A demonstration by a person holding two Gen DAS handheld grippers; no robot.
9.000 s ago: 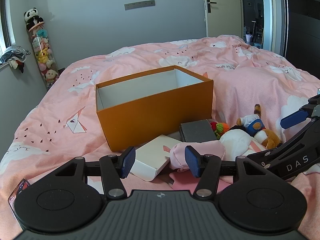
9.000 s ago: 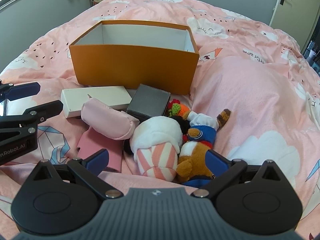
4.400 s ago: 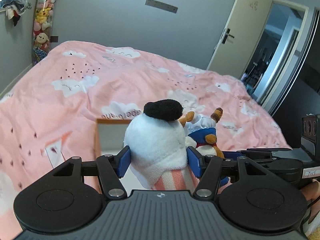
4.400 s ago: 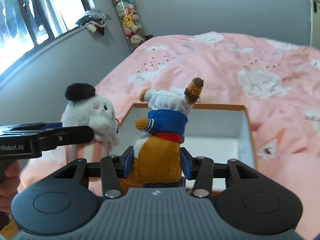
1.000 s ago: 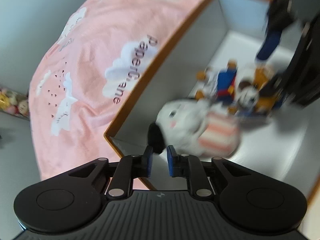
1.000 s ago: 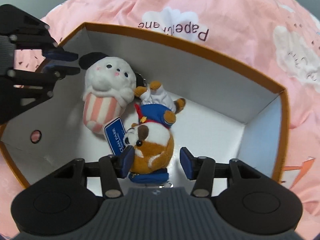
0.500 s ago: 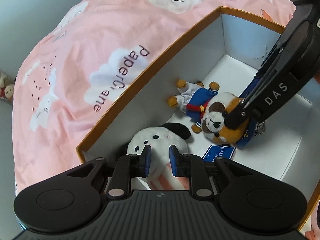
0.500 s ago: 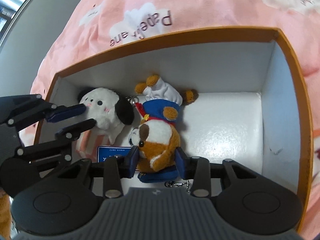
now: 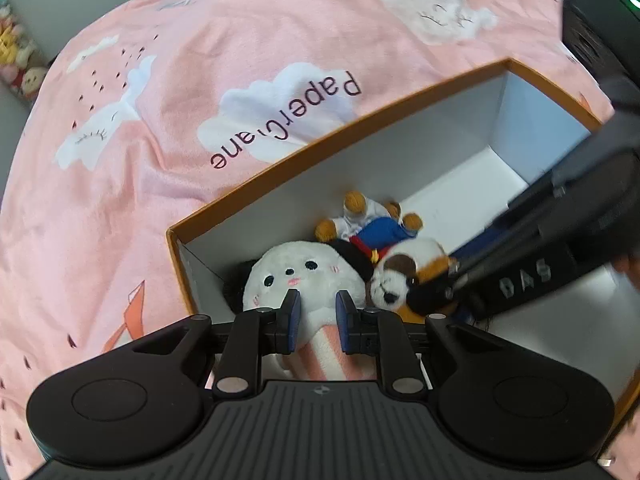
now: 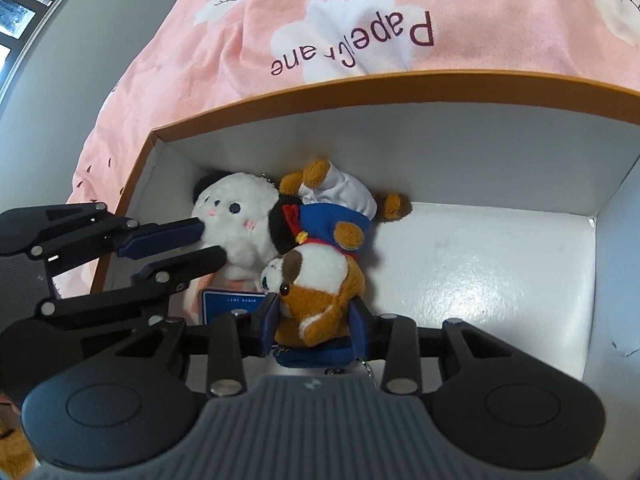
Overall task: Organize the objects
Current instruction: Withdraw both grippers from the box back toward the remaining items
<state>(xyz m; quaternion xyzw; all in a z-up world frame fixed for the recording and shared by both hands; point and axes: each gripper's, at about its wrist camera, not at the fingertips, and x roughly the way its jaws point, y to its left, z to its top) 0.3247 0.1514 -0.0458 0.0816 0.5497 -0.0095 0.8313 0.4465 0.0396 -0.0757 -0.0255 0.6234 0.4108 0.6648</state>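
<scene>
An orange box with a white inside stands on the pink bedspread; it also shows in the right wrist view. A white plush with black ears and a pink-striped body lies in the box's left corner. A brown and white dog plush in a blue shirt lies beside it, touching it. My left gripper has its jaws nearly closed, set over the white plush's body. My right gripper is shut on the dog plush's lower body, inside the box.
The pink bedspread with cloud prints and "PaperCrane" lettering surrounds the box. The box's right half holds nothing. A blue hang tag lies between the plushes. A plush-toy rack stands far left.
Both grippers have moved lower and closer into the box. The dog plush has shifted left against the white plush. The right gripper's jaws have closed onto the dog plush.
</scene>
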